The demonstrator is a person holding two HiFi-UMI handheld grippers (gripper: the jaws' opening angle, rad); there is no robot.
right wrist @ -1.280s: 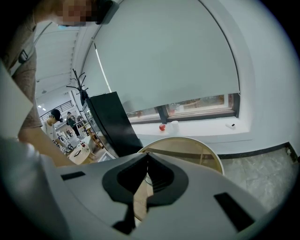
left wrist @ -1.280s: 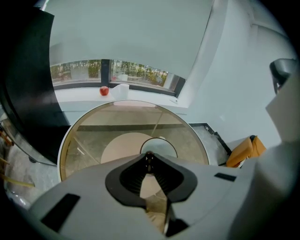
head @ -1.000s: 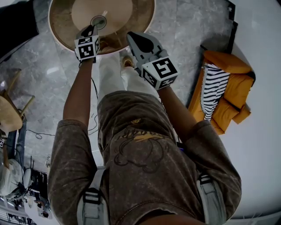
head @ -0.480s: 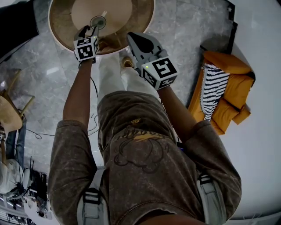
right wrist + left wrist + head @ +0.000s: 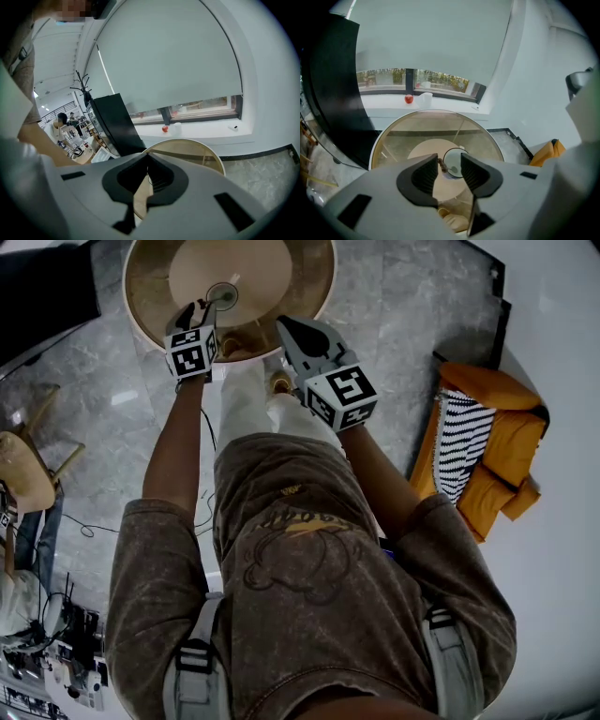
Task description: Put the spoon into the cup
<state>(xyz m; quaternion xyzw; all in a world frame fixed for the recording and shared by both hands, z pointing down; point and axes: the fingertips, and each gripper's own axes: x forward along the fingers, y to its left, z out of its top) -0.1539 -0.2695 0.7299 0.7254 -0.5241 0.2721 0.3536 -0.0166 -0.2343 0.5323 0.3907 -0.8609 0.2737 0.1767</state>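
A clear glass cup (image 5: pixel 222 296) stands on the round glass table (image 5: pixel 141 296). The spoon (image 5: pixel 233 280) rests in it, its pale handle leaning over the far rim. My left gripper (image 5: pixel 200 310) hangs just short of the cup on its near side. Its jaws have just opened wide and then eased in slightly, and nothing is between them. In the left gripper view the cup (image 5: pixel 457 159) shows through the gap of the left gripper (image 5: pixel 449 165). My right gripper (image 5: pixel 286 326) hovers by the table's near edge. In the right gripper view the right gripper (image 5: pixel 148 174) is shut and empty.
An orange seat with a striped cloth (image 5: pixel 483 442) sits on the floor at the right. A wooden chair (image 5: pixel 23 474) is at the left. Beyond the table (image 5: pixel 393 136) are a black cabinet (image 5: pixel 328 93) and a windowsill with a red apple (image 5: pixel 408 99).
The left gripper's jaws have spread apart and it has lifted a little away from the cup. The spoon stays in the cup. The right gripper has kept still.
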